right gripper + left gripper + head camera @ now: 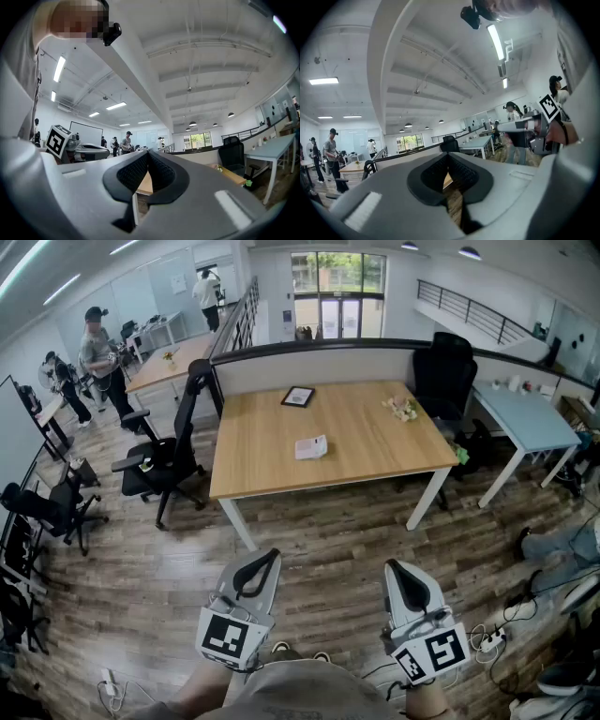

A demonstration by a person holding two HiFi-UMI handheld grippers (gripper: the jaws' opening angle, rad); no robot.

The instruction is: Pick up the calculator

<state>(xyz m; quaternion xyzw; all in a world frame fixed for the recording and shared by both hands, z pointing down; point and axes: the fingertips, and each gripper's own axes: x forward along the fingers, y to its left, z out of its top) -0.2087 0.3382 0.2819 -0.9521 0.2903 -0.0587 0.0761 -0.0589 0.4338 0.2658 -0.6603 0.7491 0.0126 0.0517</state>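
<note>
A wooden table (366, 442) stands some way ahead of me. On it lie a flat dark-framed thing with a pale face (297, 397) near the far edge and a small white boxy thing (311, 447) in the middle; which of them is the calculator I cannot tell from here. Both grippers hover low over the floor, well short of the table. My left gripper (269, 559) (449, 157) is shut with nothing in it. My right gripper (394, 568) (148, 153) is also shut and empty. Both point level toward the table.
A small bunch of flowers (403, 409) lies at the table's right. Black office chairs stand at its left (155, 460) and behind its right corner (445, 371). A pale blue table (525, 413) is at right. Cables and a power strip (487, 638) lie on the floor; people (98, 357) stand far left.
</note>
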